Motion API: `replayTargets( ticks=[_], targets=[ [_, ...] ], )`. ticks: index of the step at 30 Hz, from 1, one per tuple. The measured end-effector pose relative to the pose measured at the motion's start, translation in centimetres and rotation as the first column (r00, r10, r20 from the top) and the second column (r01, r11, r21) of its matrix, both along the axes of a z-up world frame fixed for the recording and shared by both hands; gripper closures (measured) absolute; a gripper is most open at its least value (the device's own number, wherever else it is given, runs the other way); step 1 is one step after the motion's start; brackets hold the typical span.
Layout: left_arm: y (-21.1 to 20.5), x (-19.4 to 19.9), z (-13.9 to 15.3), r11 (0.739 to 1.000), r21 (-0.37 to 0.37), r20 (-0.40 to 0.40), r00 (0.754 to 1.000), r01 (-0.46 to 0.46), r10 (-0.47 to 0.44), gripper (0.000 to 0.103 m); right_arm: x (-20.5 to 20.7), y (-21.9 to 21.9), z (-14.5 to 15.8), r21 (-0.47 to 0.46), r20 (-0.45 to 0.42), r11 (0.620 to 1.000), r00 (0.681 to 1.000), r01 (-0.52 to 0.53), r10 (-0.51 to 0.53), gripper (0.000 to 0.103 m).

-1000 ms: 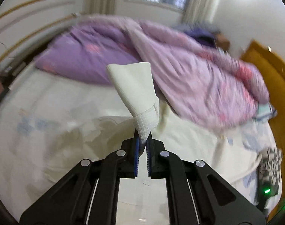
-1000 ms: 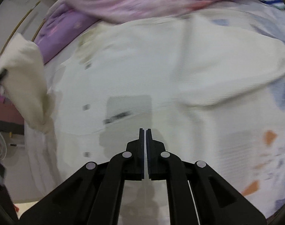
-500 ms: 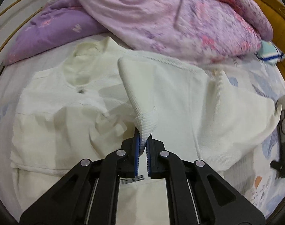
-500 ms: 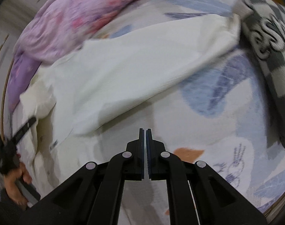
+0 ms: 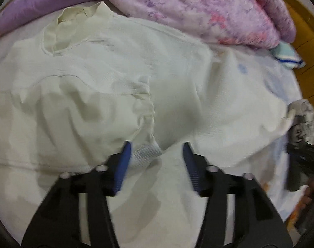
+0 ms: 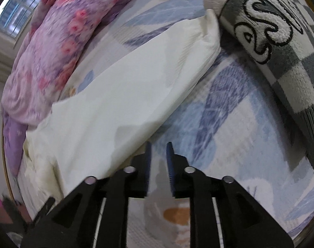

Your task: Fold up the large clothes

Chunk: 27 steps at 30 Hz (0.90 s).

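Observation:
A large white long-sleeved top [image 5: 107, 66] lies spread on the bed, collar at the far left. One sleeve is folded across its body, and the ribbed cuff [image 5: 144, 155] lies loose by my left gripper [image 5: 155, 150], which is open just above it. The other sleeve [image 6: 136, 86] stretches out flat toward the right. My right gripper [image 6: 158, 150] is slightly open and empty over the bed sheet, just beside that sleeve's lower edge.
A pink and purple quilt [image 5: 198, 10] is piled along the far side of the bed. A grey and white checked garment [image 6: 280, 47] lies at the sleeve's far end. The bed sheet [image 6: 229, 113] has a blue leaf print. A wooden headboard [image 5: 301, 31] stands at the right.
My left gripper lowered the sleeve cuff onto the top and opened, letting it go. My right gripper moved right along the other sleeve and opened a little.

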<state>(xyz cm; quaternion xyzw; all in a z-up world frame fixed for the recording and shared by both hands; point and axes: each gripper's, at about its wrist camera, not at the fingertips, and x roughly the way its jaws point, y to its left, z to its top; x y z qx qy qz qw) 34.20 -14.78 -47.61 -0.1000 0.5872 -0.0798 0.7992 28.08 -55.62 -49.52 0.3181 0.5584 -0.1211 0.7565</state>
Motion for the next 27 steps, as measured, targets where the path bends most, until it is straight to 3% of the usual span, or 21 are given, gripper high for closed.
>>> replayTargets(
  ticks=[3,6,9,12,15,18,20,22,23,27],
  targets=[
    [0.0,-0.7,0.9,0.999,-0.038,0.018,1.0,-0.018,0.018,0.044,0.2,-1.5,-0.5,0.033,0.007,0.997,0.998,0.069,-0.069,0.075],
    [1.5,-0.9,1.6,0.994,-0.051,0.042,0.994,-0.099,0.101,0.044,0.5,-2.4,-0.7,0.052,0.019,0.991,0.992,0.123,-0.124,0.069],
    [3.7,-0.6,1.1,0.977,0.018,0.039,0.977,-0.211,0.21,0.044,0.6,-3.8,-1.0,0.065,0.031,0.978,0.979,0.197,-0.199,0.064],
    [5.2,0.2,-0.9,0.959,0.107,-0.017,0.964,-0.264,0.267,0.044,0.8,-4.9,-1.5,0.079,0.039,0.965,0.966,0.251,-0.255,0.062],
    [5.2,1.2,-4.0,0.964,0.174,-0.12,0.967,-0.201,0.224,0.044,1.2,-6.1,-2.6,0.114,0.036,0.943,0.947,0.312,-0.318,0.061],
    [4.1,1.9,-4.7,0.966,0.233,-0.137,0.98,-0.112,0.146,0.045,1.8,-7.2,-3.8,0.127,0.026,0.928,0.934,0.351,-0.357,0.061],
    [4.2,2.1,-4.7,0.971,0.214,-0.15,0.979,-0.106,0.14,0.045,2.2,-7.7,-4.6,0.132,0.014,0.92,0.928,0.368,-0.373,0.061],
    [4.9,2.0,-4.4,0.977,0.173,-0.153,0.977,-0.123,0.15,0.045,2.5,-8.0,-4.6,0.133,0.034,0.921,0.927,0.367,-0.375,0.078],
    [5.1,1.9,-4.3,0.98,0.156,-0.156,0.976,-0.125,0.15,0.044,2.8,-8.0,-4.5,0.138,0.038,0.927,0.933,0.349,-0.357,0.098],
    [6.1,1.2,-3.3,0.987,0.074,-0.157,0.976,-0.14,0.151,0.044,3.6,-6.9,-2.4,0.055,0.084,0.963,0.959,0.265,-0.269,0.099]
  ],
)
